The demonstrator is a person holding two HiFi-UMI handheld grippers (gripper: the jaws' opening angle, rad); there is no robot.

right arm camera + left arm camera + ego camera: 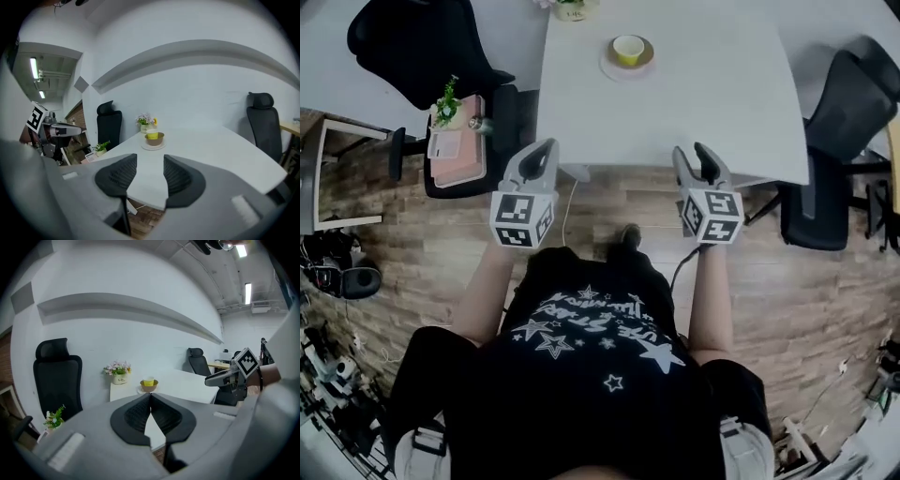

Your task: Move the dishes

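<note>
The dishes are one stack at the far side of the white table [712, 94]: a yellow cup [628, 48] in a brown bowl [643, 54] on a white plate [614, 69]. Both gripper views show the stack ahead, as the cup [149, 380] [152, 135] in its bowl. My left gripper [546, 150] [150, 398] hovers just before the table's near edge, jaws shut and empty. My right gripper [694, 154] [150, 165] is level with it, jaws open and empty. Both are well short of the stack.
A white flower pot [572, 8] [120, 378] [145, 126] stands at the table's far edge behind the stack. Black office chairs [422, 47] [839, 122] flank the table. A chair at left carries a pink box [457, 150] and a small green plant [446, 101].
</note>
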